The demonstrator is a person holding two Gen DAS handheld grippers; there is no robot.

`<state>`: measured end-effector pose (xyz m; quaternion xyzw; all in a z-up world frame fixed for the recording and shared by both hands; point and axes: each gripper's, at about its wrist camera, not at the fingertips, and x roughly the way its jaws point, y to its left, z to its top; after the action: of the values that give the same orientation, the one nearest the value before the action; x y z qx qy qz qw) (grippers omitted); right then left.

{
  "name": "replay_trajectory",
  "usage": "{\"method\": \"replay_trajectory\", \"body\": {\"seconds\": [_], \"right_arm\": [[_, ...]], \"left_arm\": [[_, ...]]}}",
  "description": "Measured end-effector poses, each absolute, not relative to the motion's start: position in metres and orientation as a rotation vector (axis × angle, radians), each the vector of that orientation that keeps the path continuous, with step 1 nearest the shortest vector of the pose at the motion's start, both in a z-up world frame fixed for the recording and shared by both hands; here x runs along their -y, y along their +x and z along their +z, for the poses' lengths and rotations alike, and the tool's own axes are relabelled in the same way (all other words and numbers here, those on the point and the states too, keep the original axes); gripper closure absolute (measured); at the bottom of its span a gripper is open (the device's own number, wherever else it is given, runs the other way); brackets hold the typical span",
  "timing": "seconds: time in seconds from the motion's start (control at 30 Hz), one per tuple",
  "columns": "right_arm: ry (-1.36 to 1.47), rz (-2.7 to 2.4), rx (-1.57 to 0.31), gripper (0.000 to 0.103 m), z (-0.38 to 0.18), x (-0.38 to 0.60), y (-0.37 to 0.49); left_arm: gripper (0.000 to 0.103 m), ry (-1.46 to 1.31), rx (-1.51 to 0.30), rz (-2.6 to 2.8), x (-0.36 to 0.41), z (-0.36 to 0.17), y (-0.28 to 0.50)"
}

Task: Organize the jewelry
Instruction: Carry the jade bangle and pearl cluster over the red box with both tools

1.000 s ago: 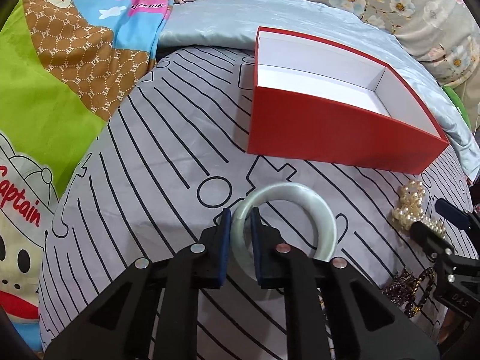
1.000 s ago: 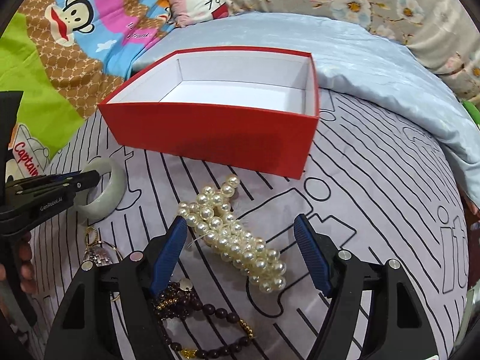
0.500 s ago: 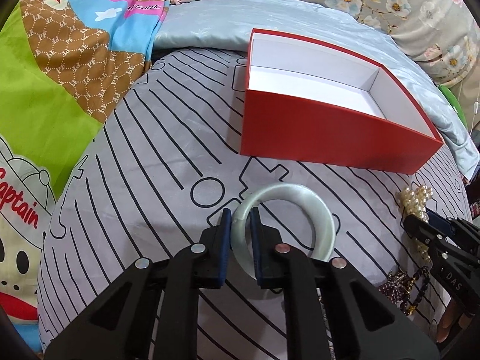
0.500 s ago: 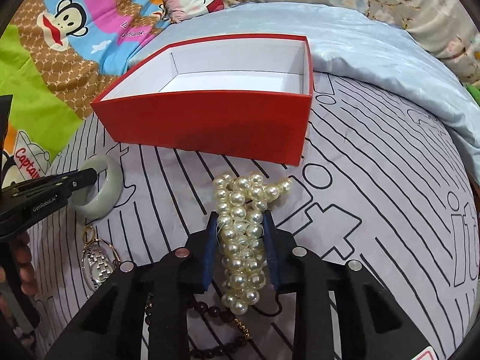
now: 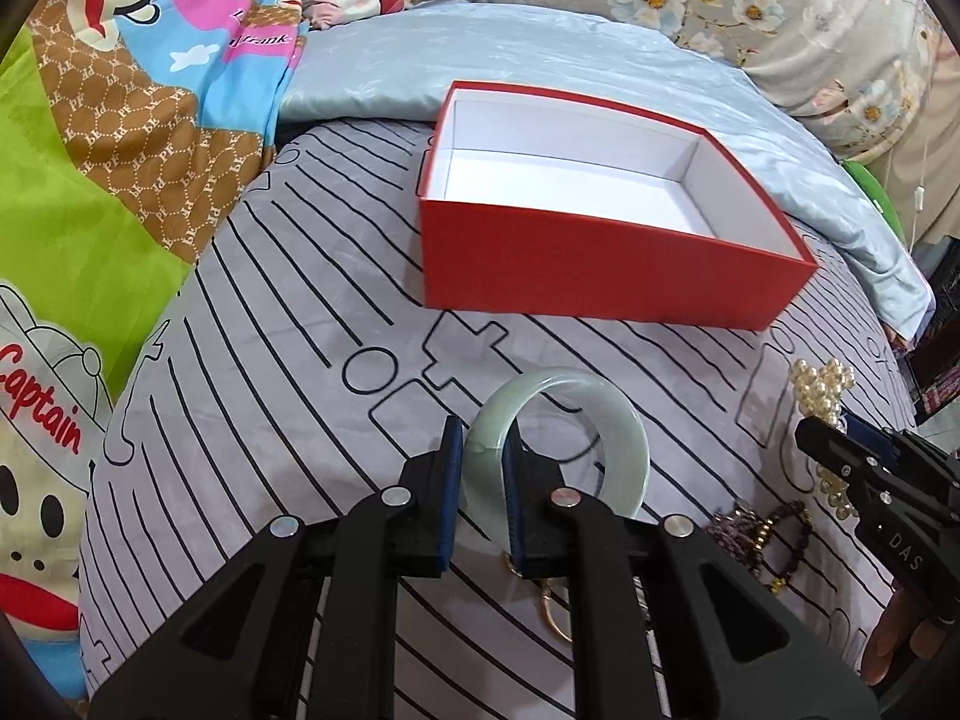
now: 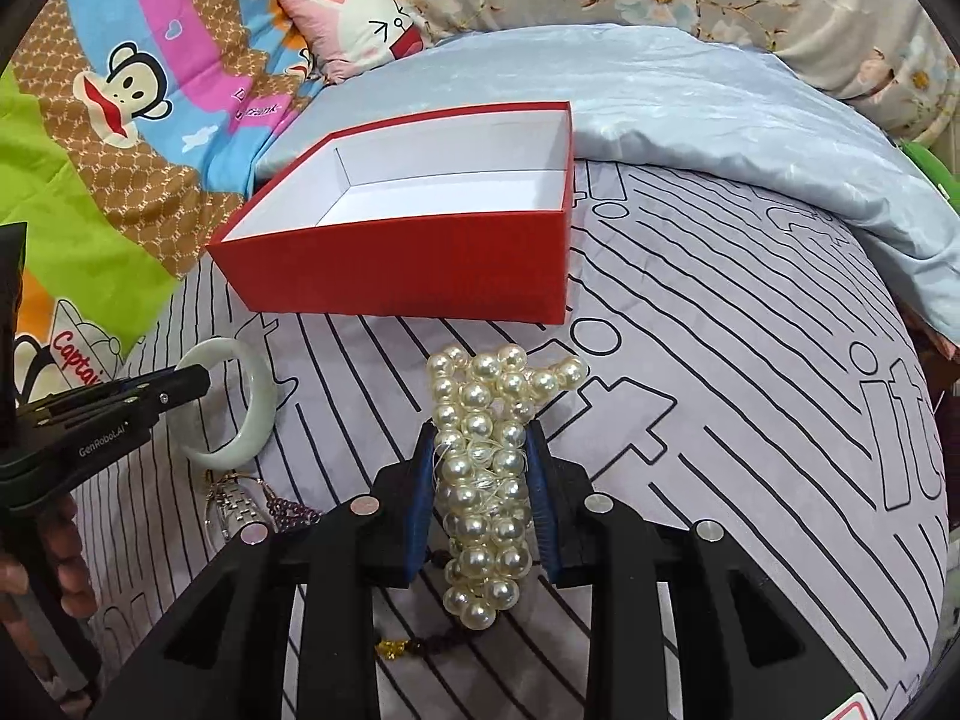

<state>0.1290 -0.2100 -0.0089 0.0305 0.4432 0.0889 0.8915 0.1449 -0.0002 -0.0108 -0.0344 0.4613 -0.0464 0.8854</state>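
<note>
— Looking along the left tool (image 5: 485,456), what is it gripping?

— A pale green jade bangle (image 5: 624,450). The two blue-padded fingers are pinched narrowly on the bangle's left side, one pad outside the ring and one inside it. The rest of the ring sticks out forward, over the grey bedspread with black line drawings (image 5: 288,372).

— And the right tool (image 6: 480,468)?

— Closed on a bunch of cream pearls (image 6: 480,480). The strands are bundled between its pads; a clump of beads spreads out ahead of the fingertips and more hang back behind them, toward the camera.

— Where is the box?

— The red box (image 6: 420,276) sits open on the bedspread ahead of both tools, white inside, with nothing visible in it. From the right camera it lies just beyond the pearls; from the left camera it is ahead and slightly right of the bangle, apart from it.

— Anything else lying about?

— Between the two tools, low on the bedspread, there is a metal-link watch (image 6: 237,507) and a dark beaded bracelet (image 5: 774,540) with small gold spacers. In the right view a gold charm on a dark bead string (image 6: 396,648) shows under the right tool. I cannot tell whether that is the same bracelet.

— And around the bedspread?

— A light blue quilt (image 6: 720,120) is bunched behind the box, a cartoon monkey blanket (image 5: 120,120) lies to the left, and a pink pillow (image 6: 354,24) is at the far edge.
</note>
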Motion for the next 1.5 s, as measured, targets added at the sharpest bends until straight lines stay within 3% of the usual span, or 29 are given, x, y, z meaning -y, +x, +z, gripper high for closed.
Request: {"method": "replay_trajectory", "body": {"seconds": [0.43,0.83,1.5], "right_arm": [[0.059,0.183,-0.822,0.076,0.039,0.213,0.126],[0.04,0.217,-0.767,0.076,0.08,0.203,0.211],[0.053,0.197,-0.932,0.076,0.022,0.188,0.343]], "left_arm": [[0.091,-0.066,-0.854,-0.146,0.011,0.04,0.139],[0.091,-0.074,-0.751,-0.171,0.017,0.084,0.218],[0.091,-0.074,-0.858,-0.125,0.016,0.025,0.349]]}}
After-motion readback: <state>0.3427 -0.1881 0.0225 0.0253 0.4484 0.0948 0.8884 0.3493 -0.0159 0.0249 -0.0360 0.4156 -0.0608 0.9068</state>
